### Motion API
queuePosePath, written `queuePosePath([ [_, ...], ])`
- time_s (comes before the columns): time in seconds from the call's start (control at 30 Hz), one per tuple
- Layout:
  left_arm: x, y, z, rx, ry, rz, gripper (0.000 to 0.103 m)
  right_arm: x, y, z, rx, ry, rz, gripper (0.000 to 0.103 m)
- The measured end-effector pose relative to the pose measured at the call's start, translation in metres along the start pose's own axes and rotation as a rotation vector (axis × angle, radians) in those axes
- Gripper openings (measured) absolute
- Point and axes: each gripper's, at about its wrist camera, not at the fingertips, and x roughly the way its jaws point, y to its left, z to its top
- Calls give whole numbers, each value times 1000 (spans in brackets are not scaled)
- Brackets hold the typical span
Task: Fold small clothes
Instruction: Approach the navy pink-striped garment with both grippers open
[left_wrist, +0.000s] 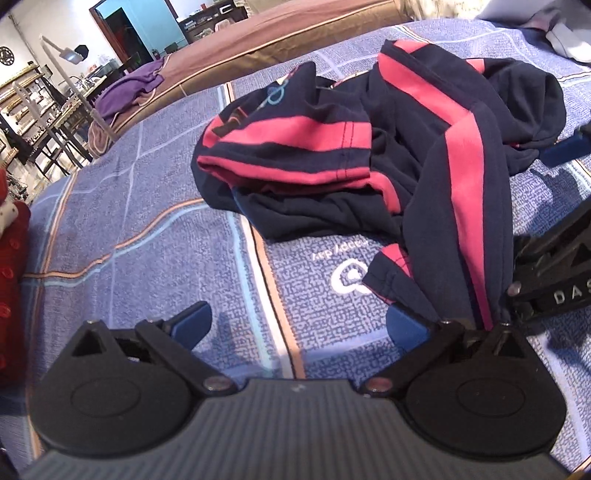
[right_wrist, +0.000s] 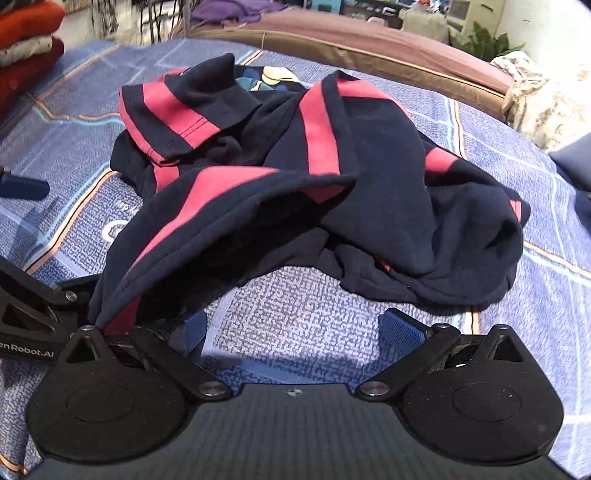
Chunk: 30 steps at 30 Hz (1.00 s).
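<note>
A small navy garment with pink stripes (left_wrist: 369, 155) lies crumpled on the blue patterned bedcover (left_wrist: 147, 206). My left gripper (left_wrist: 299, 325) is open just in front of it, with bare cover between the fingers. A striped hem (left_wrist: 461, 221) droops over its right fingertip (left_wrist: 406, 326). The right wrist view shows the same garment (right_wrist: 332, 177) bunched ahead. My right gripper (right_wrist: 295, 330) is open too, and that hem (right_wrist: 166, 251) hangs over its left fingertip (right_wrist: 192, 332). The two grippers sit side by side, nearly touching.
A stack of folded red and white clothes (right_wrist: 26, 40) sits at the left of the bed. Purple cloth (left_wrist: 129, 88) lies on the brown mattress edge (left_wrist: 258, 48) behind. Grey cloth (left_wrist: 565, 40) and a cream bundle (right_wrist: 546, 96) lie at the right.
</note>
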Motion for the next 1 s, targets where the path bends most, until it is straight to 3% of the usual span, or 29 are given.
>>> queuePosePath([
  [0.3,-20,18,17,-87,48,-26,103,-23,-3,21,-35,28,-60,103],
  [1.0,-43,22,0,-158,76,27,103,-43,6,23,-47,1,-111,103],
])
